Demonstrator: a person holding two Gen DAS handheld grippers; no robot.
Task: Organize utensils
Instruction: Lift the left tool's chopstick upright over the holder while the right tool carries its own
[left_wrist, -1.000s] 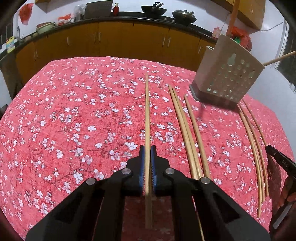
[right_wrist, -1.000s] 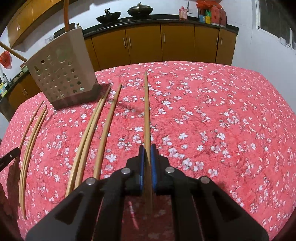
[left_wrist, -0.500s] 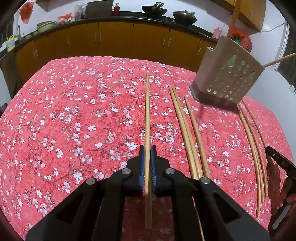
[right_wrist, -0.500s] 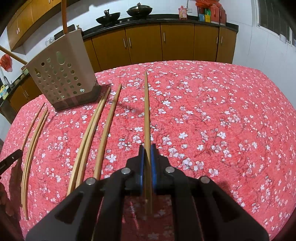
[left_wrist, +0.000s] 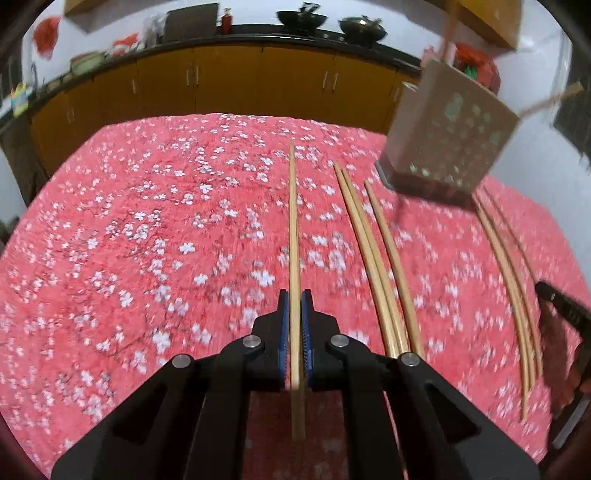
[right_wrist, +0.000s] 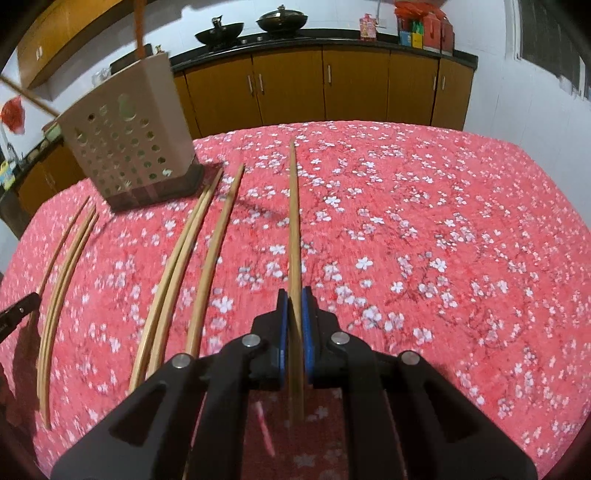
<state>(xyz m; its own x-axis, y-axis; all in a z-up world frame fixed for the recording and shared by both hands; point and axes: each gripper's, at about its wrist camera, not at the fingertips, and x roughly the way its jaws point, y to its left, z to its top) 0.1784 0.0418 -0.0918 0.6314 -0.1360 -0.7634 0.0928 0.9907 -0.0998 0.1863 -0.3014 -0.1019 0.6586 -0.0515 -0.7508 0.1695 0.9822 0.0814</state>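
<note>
My left gripper (left_wrist: 294, 300) is shut on a long wooden chopstick (left_wrist: 293, 221) that points forward over the red floral tablecloth. My right gripper (right_wrist: 294, 297) is shut on another wooden chopstick (right_wrist: 293, 214) the same way. A beige perforated utensil holder (left_wrist: 448, 136) stands at the far right in the left wrist view and at the far left in the right wrist view (right_wrist: 125, 144), with sticks poking out of it. Several loose chopsticks (left_wrist: 373, 254) lie on the cloth between the grippers; they also show in the right wrist view (right_wrist: 184, 258).
More chopsticks (left_wrist: 511, 284) lie past the holder, near the other gripper's dark tip (left_wrist: 565, 306). Brown kitchen cabinets (right_wrist: 325, 85) with woks on the counter run behind the table. The tablecloth (right_wrist: 424, 229) spreads wide to the right of my right gripper.
Both grippers have lifted a little with their chopsticks held; the left view is blurred from motion and the holder looks nearer and larger in both views.
</note>
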